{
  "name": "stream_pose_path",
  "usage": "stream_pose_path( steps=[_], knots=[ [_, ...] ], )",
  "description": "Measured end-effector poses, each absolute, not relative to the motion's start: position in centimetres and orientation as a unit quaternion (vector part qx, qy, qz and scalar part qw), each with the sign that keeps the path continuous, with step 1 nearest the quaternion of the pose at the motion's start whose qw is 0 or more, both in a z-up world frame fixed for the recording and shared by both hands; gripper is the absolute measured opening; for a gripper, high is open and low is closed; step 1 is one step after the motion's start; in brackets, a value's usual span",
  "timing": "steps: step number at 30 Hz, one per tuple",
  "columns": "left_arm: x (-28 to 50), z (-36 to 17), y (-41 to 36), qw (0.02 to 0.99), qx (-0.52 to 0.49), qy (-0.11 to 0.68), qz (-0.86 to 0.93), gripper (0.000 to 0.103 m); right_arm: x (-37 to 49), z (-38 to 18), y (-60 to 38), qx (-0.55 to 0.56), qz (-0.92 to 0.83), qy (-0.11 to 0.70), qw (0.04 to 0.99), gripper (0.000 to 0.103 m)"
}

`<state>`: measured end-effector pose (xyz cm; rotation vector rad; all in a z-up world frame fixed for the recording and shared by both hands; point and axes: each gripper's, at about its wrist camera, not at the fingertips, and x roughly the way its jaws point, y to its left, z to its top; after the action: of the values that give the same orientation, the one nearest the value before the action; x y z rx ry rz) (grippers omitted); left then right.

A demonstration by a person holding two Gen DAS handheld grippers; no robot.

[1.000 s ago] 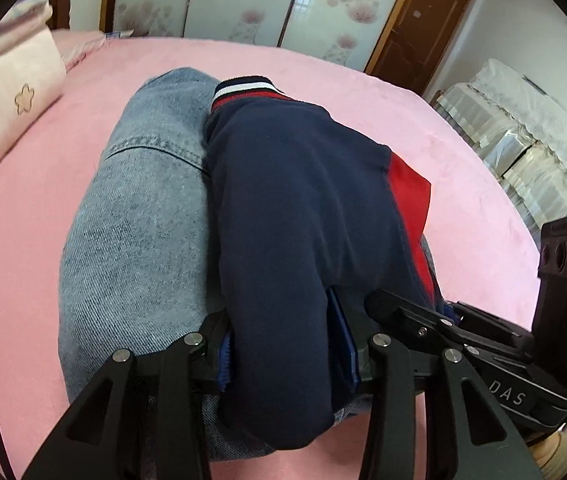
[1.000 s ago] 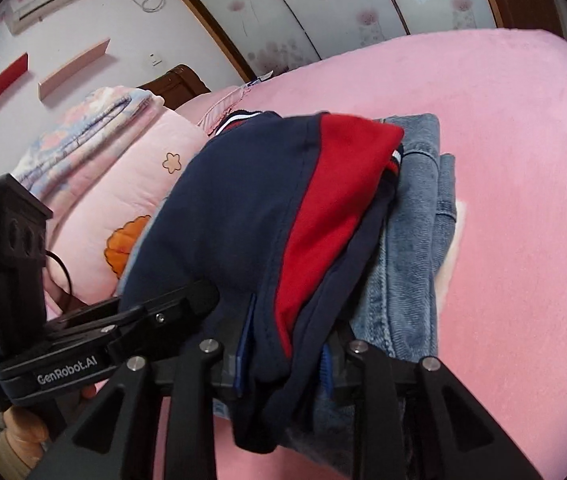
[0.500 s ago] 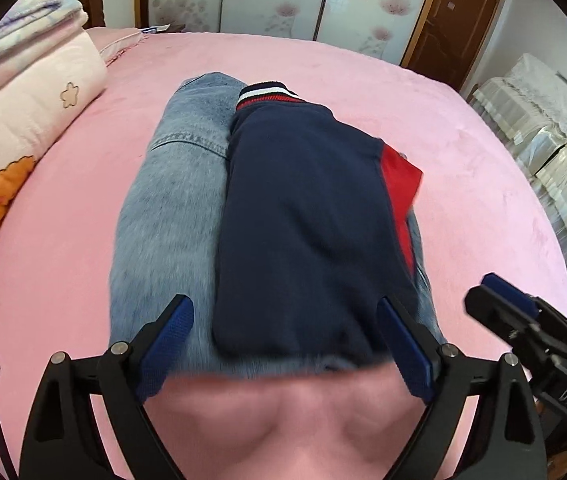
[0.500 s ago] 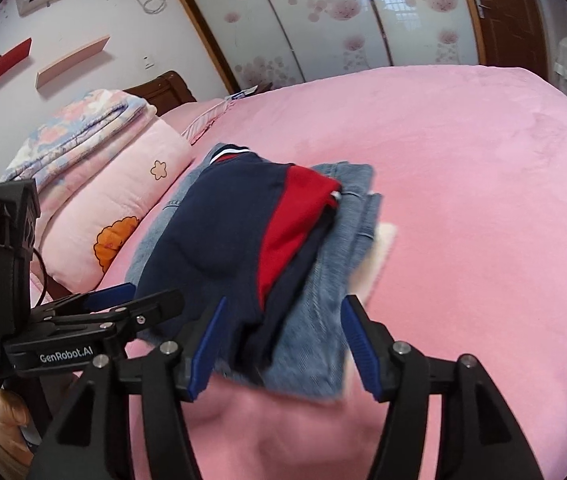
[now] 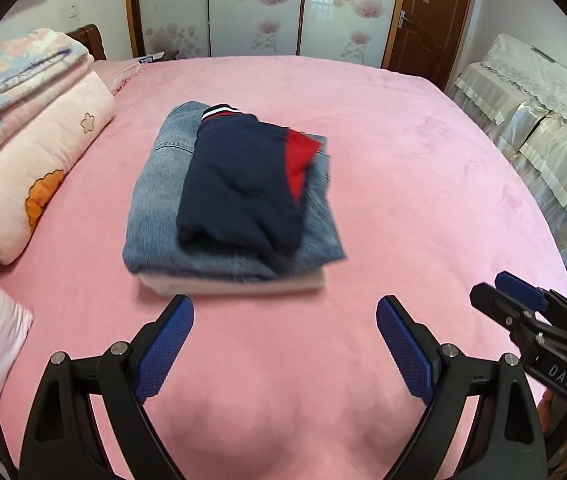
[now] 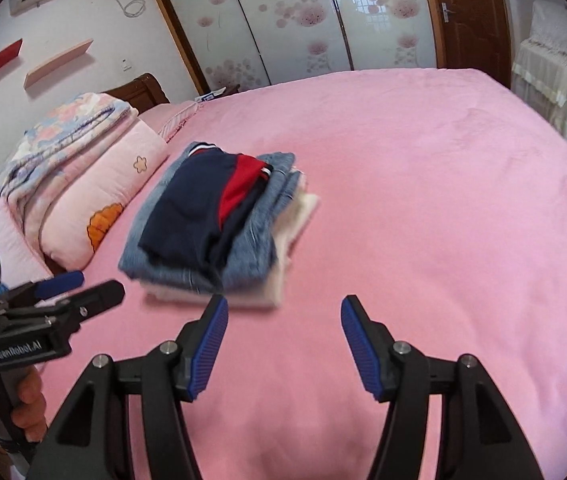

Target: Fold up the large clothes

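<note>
On the pink bed (image 5: 403,128), the navy top (image 5: 239,184) now lies released atop the folded jeans (image 5: 155,216), both grippers (image 5: 285,344) (image 6: 283,344) having let go, jaws spread and empty, so this stacking looks done.

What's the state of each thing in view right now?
navy and red garment: folded, top of stack.
denim garment: folded, under the navy one.
pale garment: folded, bottom of stack.
left gripper: open, empty, clear of the stack.
right gripper: open, empty.
brown door: closed.
quilts: folded, piled beside the stack.
</note>
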<state>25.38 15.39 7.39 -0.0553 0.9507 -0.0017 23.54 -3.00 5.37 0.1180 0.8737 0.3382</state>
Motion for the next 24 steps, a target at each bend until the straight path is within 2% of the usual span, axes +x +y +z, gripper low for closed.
stream_pose_path(
  steps=[3,7,24],
  knots=[
    [22.2,8.3,13.3,0.890,-0.032,0.455,0.000,0.092,20.0,6.3,-4.6,0.039,0.153,0.417,0.895,0.060],
    [17.3,9.0,10.2,0.891,-0.030,0.454,-0.002,0.092,15.3,7.6,-6.8,0.031,0.137,0.401,0.905,0.069],
    [3.3,11.8,2.8,0.904,0.016,0.428,0.004,0.092,1.9,10.4,-12.9,0.065,0.106,0.365,0.923,0.071]
  ],
)
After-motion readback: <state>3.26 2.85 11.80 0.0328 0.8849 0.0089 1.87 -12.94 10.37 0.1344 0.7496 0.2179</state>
